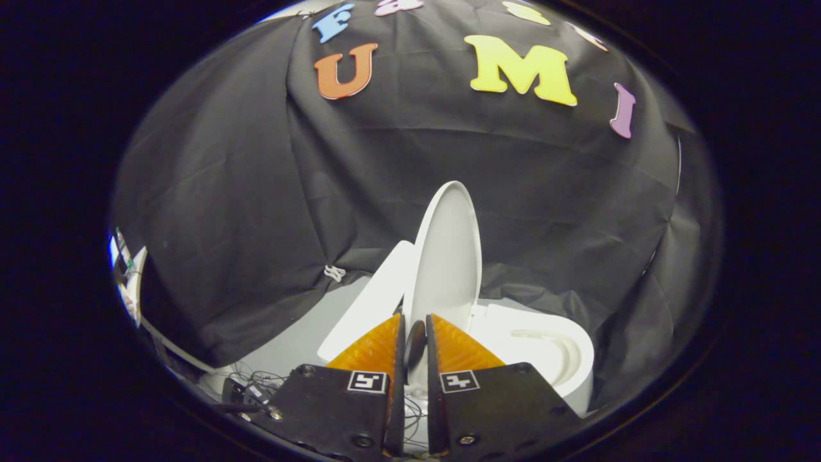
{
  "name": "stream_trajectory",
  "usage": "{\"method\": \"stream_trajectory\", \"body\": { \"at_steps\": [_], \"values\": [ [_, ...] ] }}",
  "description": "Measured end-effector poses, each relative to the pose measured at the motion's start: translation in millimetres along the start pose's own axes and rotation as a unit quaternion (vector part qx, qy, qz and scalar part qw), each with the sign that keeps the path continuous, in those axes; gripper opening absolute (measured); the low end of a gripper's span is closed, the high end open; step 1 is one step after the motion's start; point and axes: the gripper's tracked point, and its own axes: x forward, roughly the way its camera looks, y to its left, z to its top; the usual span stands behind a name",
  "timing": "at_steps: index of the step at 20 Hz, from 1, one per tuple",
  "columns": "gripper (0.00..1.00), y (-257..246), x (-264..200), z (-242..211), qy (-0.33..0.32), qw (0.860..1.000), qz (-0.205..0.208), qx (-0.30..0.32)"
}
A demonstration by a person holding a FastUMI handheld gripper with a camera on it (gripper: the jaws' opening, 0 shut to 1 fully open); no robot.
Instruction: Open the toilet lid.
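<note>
Cables (253, 378) lie tangled at lower left of the frame on the grey floor, beside the black cloth wall (224, 212). Right of them, at lower centre, the white tank (372, 301) slants behind the raised toilet lid (449, 256), which stands close to upright in mid-frame, its inner face turned right toward the bowl. The gripper (415, 333) sits at bottom centre, its orange fingers (375, 350) drawn nearly together with the lid's lower edge passing through the narrow gap; whether both pads actually press on it cannot be told. Pinching the thin rim probably serves to steady the lid as it swings. At lower right, the toilet seat (545, 350) lies exposed, so the opening looks nearly complete.
</note>
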Motion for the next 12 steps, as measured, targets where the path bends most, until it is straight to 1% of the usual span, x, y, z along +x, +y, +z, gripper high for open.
{"method": "stream_trajectory", "body": {
  "at_steps": [2, 5, 7, 9, 12],
  "values": [
    [0.17, 3, 0, -1, 0.001, 0.999, -0.023, -0.026],
    [0.19, 11, 0, -2, 0.003, 0.994, -0.058, -0.09],
    [0.2, 14, 3, -5, -0.001, 0.99, -0.07, -0.119],
    [0.22, 11, 3, -5, -0.003, 0.99, -0.067, -0.125],
    [0.3, 13, 3, -6, 0.008, 0.994, -0.04, -0.099]
  ]
}}
